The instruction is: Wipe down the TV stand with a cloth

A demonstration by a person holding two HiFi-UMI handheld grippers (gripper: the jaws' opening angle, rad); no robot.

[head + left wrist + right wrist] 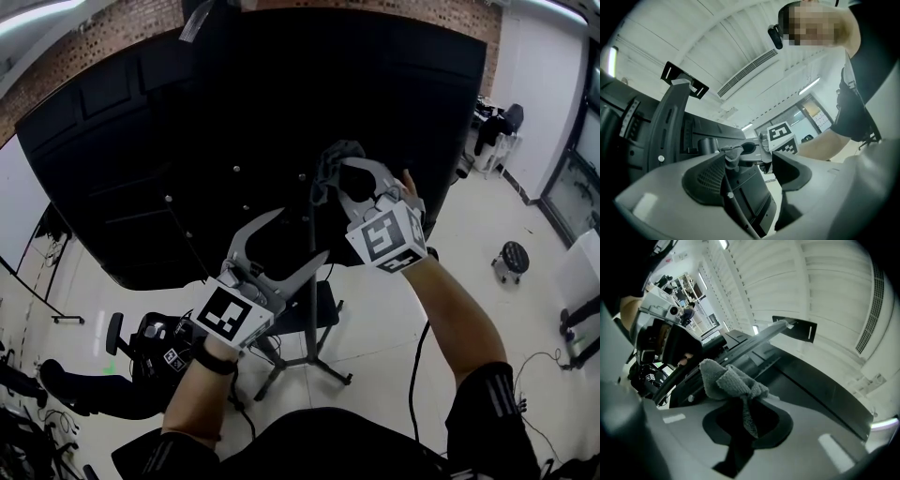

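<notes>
closest to us the left gripper (302, 234) is wide open with nothing in it, while the right gripper (337, 178) pinches the grey cloth (335, 155) tight, right above the tv stand (313, 339), whose thin pole runs straight down below the cloth.

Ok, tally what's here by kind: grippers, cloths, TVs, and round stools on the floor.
Grippers: 2, the left gripper with jaws apart, the right gripper shut on the cloth
Cloths: 1, grey
TVs: 1, the black TV
Round stools: 1, the round stool
Total: 5
</notes>
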